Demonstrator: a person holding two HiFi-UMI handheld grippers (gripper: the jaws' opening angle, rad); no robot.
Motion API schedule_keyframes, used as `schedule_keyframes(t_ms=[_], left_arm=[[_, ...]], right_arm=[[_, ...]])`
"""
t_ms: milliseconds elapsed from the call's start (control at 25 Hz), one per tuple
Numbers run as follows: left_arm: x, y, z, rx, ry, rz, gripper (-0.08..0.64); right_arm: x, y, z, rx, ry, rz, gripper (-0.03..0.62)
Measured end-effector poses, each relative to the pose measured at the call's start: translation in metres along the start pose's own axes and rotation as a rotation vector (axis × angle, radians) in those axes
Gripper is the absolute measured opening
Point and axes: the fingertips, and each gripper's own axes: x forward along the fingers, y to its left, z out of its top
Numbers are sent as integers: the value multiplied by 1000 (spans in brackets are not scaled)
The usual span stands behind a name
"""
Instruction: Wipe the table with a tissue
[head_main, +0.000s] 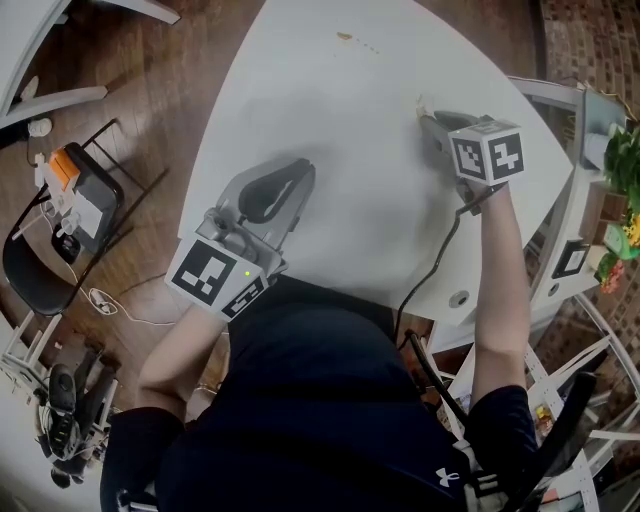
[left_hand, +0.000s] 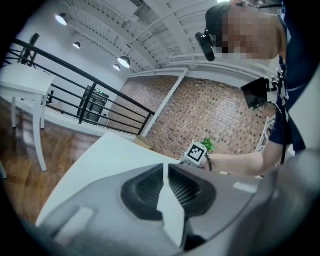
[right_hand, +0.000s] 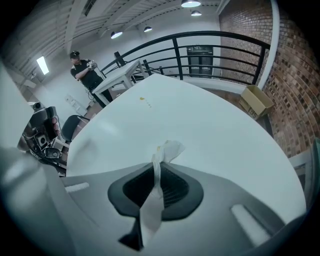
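Observation:
A white tissue sticks out crumpled from between the tips of my right gripper, which is shut on it; a strip of it runs back between the pads. In the head view the right gripper is low over the right part of the white table, with a bit of tissue at its tip. A small orange stain marks the table's far side, also visible as the stain ahead of the right gripper. My left gripper is over the table's near left edge, jaws shut and holding nothing.
A black chair and an orange-topped device stand on the wooden floor to the left. Green plants and shelving are at the right. A cardboard box sits by the railing. Another person stands far off.

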Motion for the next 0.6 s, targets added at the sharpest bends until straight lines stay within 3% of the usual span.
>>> schedule_keyframes(t_ms=[600], left_arm=[[-17,11,2,4,-7,24,26]], right_arm=[[13,18,20,-15,-15,31,32]])
